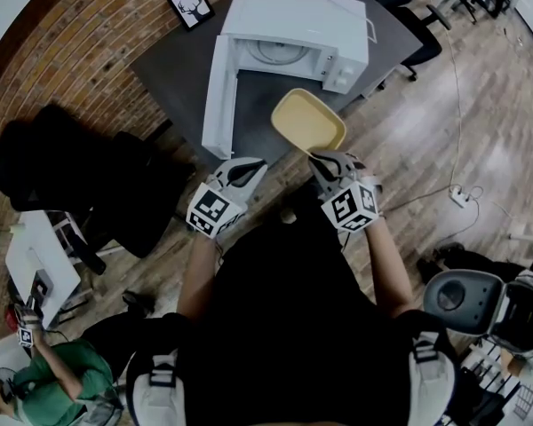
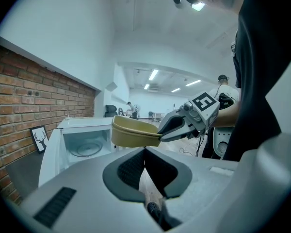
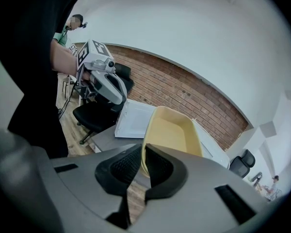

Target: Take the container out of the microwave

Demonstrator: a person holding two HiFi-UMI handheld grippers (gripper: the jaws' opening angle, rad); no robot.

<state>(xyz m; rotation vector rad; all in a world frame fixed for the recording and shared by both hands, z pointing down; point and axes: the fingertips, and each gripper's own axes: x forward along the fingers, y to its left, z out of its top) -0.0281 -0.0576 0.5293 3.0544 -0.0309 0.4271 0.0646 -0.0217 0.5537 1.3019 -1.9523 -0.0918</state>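
Note:
The shallow yellow container (image 1: 308,121) is out of the microwave, held in the air over the table's front edge. My right gripper (image 1: 324,160) is shut on its near rim; the right gripper view shows the jaws pinching that rim of the container (image 3: 172,132) at the right gripper (image 3: 142,161). The white microwave (image 1: 293,34) stands on the dark grey table (image 1: 173,69), its door (image 1: 217,96) swung open to the left and its cavity empty with the glass turntable showing. My left gripper (image 1: 244,171) hangs shut and empty left of the container; the left gripper (image 2: 144,152) faces the container (image 2: 133,131).
A framed deer picture (image 1: 191,5) stands at the table's back left. A black office chair (image 1: 62,167) sits to the left, another chair (image 1: 413,25) at the right. A power strip (image 1: 462,195) with cables lies on the wooden floor. A person in green (image 1: 44,371) sits at lower left.

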